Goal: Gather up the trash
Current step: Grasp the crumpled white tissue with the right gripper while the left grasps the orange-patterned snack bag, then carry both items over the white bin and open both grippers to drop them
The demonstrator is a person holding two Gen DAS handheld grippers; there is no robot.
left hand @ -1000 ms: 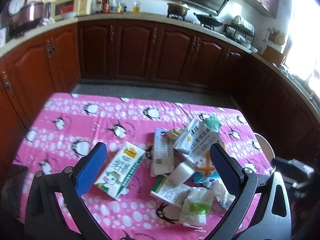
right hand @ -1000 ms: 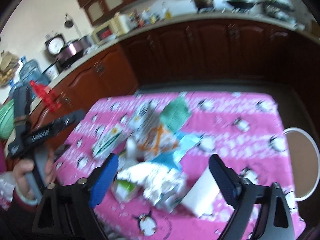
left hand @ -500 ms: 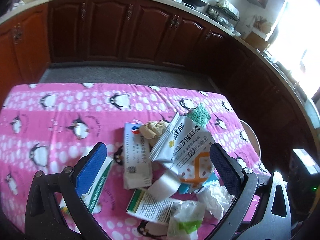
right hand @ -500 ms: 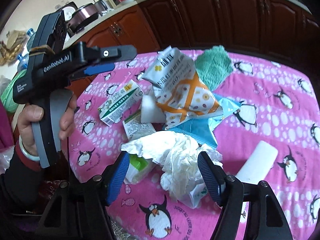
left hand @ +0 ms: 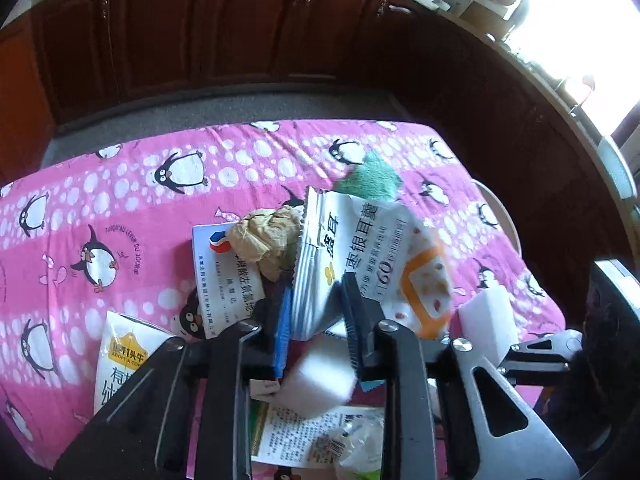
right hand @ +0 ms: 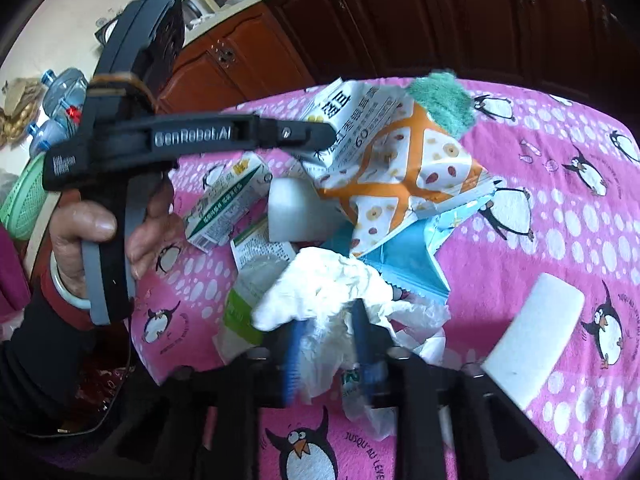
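Observation:
A heap of trash lies on the pink penguin tablecloth (left hand: 120, 208). My left gripper (left hand: 316, 316) is shut on the near edge of a white-and-orange snack bag (left hand: 360, 248), which also shows in the right wrist view (right hand: 400, 160). My right gripper (right hand: 330, 344) is shut on a crumpled white tissue (right hand: 320, 284). Around them lie a milk carton (left hand: 124, 364), a white leaflet box (left hand: 224, 280), a brown paper wad (left hand: 268, 240), a green cloth (left hand: 372, 178), white foam blocks (right hand: 532, 336) and a blue wrapper (right hand: 408, 260).
Dark wooden kitchen cabinets (left hand: 240, 28) run along the far side and right of the table. A grey floor strip (left hand: 224, 108) lies between them and the table. A white stool (left hand: 500, 216) stands at the table's right edge. A green basket (right hand: 20, 200) sits at the left.
Both grippers moved down into the heap and went from open to shut: the left on the snack bag's edge, the right on the white tissue.

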